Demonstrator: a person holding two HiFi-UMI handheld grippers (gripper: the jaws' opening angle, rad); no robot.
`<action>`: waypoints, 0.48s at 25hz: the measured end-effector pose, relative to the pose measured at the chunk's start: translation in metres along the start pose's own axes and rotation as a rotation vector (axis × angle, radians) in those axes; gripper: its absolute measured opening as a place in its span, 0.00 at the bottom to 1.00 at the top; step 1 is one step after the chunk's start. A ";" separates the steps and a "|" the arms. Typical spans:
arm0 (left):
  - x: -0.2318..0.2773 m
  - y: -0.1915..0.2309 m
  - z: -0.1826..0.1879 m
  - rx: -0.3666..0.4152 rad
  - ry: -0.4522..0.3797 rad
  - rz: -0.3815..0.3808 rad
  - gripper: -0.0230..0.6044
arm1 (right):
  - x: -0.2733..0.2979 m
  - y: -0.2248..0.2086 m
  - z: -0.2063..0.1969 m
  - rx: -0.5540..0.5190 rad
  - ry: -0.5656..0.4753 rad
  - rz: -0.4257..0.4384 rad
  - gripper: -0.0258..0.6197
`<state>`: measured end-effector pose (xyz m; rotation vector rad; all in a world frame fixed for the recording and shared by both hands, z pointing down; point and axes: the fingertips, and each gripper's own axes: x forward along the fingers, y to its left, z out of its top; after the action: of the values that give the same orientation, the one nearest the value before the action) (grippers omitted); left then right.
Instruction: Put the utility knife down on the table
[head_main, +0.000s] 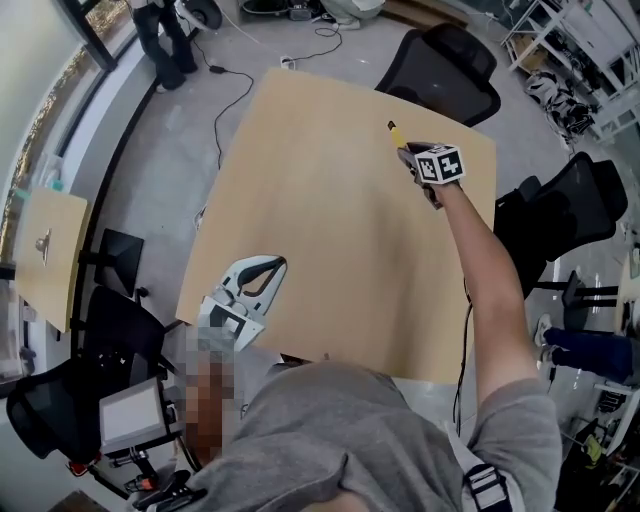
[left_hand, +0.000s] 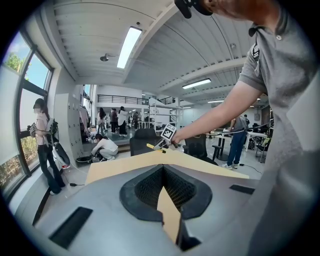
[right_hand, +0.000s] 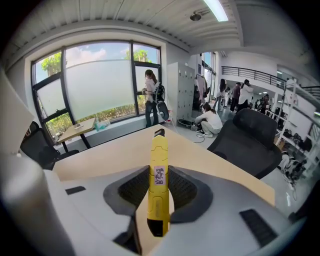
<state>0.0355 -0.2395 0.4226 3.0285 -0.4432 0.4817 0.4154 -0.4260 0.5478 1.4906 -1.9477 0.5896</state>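
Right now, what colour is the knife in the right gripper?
The knife is yellow with black ends, clearest in the right gripper view.

Your utility knife (right_hand: 159, 150) has a smooth, slightly glossy yellow plastic body, with a small paper label (right_hand: 159, 176) stuck on it. The right gripper (right_hand: 160, 172) is matt grey plastic, and its pads (right_hand: 183, 184) are black and finely ribbed. The desk (head_main: 320, 200) looks like pale wood, smooth and matt. Your shirt (head_main: 340, 440) is soft grey cloth.
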 end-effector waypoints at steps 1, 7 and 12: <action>0.001 0.000 -0.001 -0.003 0.005 0.002 0.04 | 0.001 -0.002 -0.001 -0.008 0.008 -0.003 0.22; 0.013 0.001 0.001 0.009 0.001 -0.016 0.04 | 0.002 -0.024 -0.012 -0.029 0.053 -0.046 0.22; 0.032 -0.001 -0.004 -0.014 0.032 -0.002 0.04 | 0.017 -0.037 -0.022 -0.065 0.085 -0.044 0.22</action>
<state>0.0633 -0.2472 0.4363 3.0029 -0.4397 0.5246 0.4526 -0.4330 0.5744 1.4410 -1.8475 0.5562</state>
